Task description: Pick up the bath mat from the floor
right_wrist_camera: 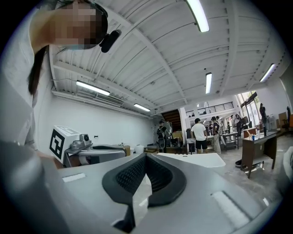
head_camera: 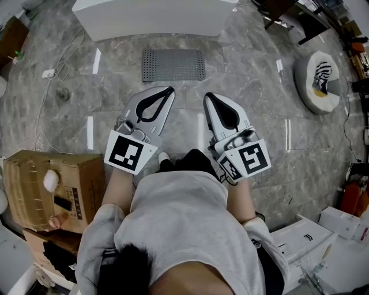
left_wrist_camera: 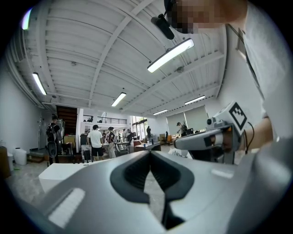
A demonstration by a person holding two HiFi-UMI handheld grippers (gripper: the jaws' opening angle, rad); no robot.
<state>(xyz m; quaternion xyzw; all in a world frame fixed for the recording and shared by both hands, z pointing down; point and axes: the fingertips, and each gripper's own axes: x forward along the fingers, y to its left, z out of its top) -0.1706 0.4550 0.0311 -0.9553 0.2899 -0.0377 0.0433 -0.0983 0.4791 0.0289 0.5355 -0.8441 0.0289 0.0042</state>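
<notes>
The bath mat (head_camera: 173, 64) is a grey rectangle with a dotted surface, lying flat on the marble floor just before a white platform (head_camera: 155, 14). My left gripper (head_camera: 170, 90) and right gripper (head_camera: 209, 95) are held side by side above the floor, nearer to me than the mat, both pointing level towards it. The jaws of each are shut with nothing between them. In the left gripper view the closed tips (left_wrist_camera: 150, 153) face the room, and the right gripper (left_wrist_camera: 215, 137) shows beside them. The right gripper view (right_wrist_camera: 145, 156) shows no mat either.
A cardboard box (head_camera: 52, 190) stands on the floor at the left, and a white cable (head_camera: 55, 75) trails near it. A round white cushion (head_camera: 316, 80) lies at the right. White boxes (head_camera: 311, 239) stand at bottom right. People (left_wrist_camera: 95, 141) stand far off behind the platform.
</notes>
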